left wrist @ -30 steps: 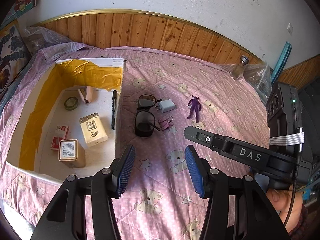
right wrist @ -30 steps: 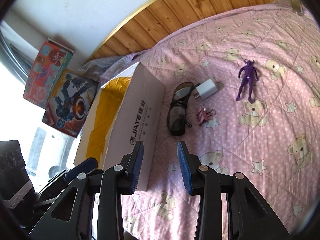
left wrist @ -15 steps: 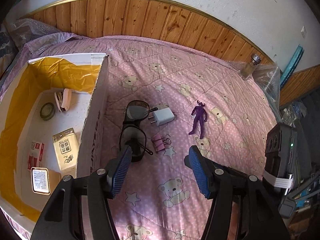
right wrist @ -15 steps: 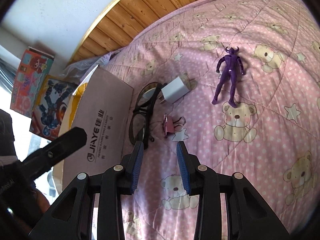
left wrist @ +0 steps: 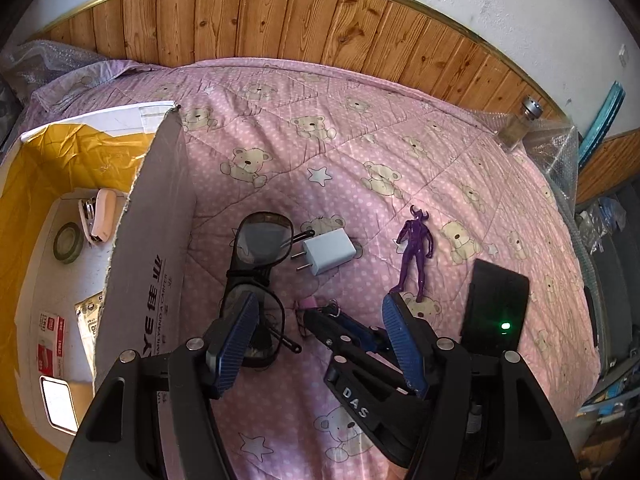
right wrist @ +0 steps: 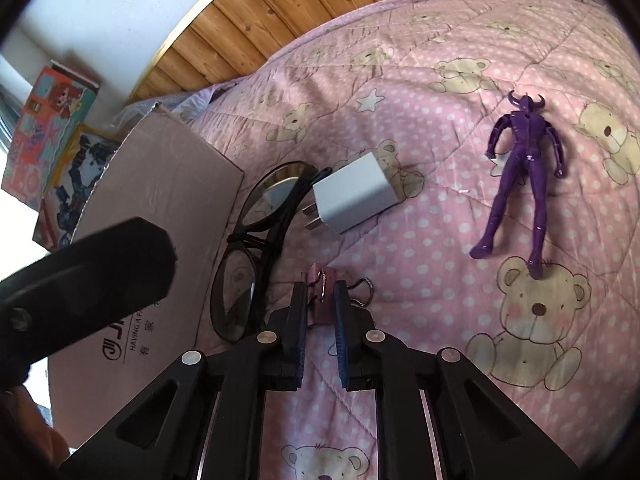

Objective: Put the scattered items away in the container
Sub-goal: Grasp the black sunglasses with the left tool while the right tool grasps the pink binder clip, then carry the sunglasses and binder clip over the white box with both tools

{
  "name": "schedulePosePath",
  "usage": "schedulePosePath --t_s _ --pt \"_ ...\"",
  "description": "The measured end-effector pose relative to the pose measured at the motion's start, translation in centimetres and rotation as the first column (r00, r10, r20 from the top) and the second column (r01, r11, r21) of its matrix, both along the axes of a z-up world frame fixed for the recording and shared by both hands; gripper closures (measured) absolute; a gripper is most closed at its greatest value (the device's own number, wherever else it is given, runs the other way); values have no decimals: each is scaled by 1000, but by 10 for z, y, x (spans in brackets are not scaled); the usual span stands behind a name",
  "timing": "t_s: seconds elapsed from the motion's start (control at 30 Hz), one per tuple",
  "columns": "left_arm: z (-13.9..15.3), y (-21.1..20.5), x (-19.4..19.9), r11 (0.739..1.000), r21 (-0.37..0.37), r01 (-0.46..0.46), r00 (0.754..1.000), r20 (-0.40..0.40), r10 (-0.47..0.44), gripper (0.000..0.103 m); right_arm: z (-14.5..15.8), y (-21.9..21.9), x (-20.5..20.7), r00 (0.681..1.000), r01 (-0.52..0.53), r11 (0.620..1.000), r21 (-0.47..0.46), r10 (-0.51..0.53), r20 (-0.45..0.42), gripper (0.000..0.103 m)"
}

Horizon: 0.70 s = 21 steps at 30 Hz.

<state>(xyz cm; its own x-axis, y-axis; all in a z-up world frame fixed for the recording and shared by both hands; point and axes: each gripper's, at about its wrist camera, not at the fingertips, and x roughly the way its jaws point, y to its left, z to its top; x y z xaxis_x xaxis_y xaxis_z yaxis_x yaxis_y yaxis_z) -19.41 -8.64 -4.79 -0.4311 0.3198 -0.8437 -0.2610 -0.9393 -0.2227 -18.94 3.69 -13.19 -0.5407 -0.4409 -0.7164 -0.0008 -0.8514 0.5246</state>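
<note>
A bed (left wrist: 280,128) under a pink bear-print quilt fills both views, edged at 12 o'clock by a wood-panelled wall (left wrist: 280,16). At 9 o'clock stands the cardboard box (left wrist: 148,264), open-topped; only the left wrist view shows its yellow-lined inside, where a stapler (left wrist: 100,220), a roll of tape (left wrist: 69,242) and small cartons (left wrist: 50,334) are seen. The right wrist view shows just its printed outer wall (right wrist: 168,200) and toy boxes (right wrist: 44,120) beyond at 10 o'clock.

Just beside that wall lie black glasses (left wrist: 256,264), a white charger (left wrist: 328,256) touching their arm, and — well apart at 2 o'clock — a purple figure (left wrist: 416,252) with bare quilt all round it.

The left hand-held gripper (left wrist: 316,336) is held spread wide above the glasses and clip, empty. The right hand-held gripper (right wrist: 318,312) is seen nearly pressed together, pinching a pink binder clip (right wrist: 322,300) on the quilt; the clip's wire loops (right wrist: 362,290) stick out at 1 o'clock. In the left view the clip (left wrist: 310,304) is mostly hidden behind the right tool — only a pink corner shows.
</note>
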Motion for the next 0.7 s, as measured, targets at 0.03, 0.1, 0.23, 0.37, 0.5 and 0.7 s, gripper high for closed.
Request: schedulePosePath --t_s 0.03,0.1,0.23,0.37,0.5,0.7 --pt "-3 1 -2 1000 -3 -2 1000 0 2 34 3 5 3 1000 18 1000 3 -18 -5 93" --pt "-13 3 -7 999 -36 -11 1000 1 11 33 7 19 9 999 53 999 -13 -53 -9 93" --pt "-41 3 -20 993 -108 -50 998 23 53 33 13 42 18 994 107 994 -34 -108 -6 93" --pt "-68 13 -28 970 -240 -39 999 -19 36 27 12 48 22 992 124 990 -61 -124 10 93" --pt "-75 12 -31 963 -267 -42 998 -58 27 41 9 44 24 994 111 991 -76 -110 19 93" --pt "-69 -4 -26 985 -166 -34 999 -12 33 74 13 38 29 995 99 991 -89 -99 10 93"
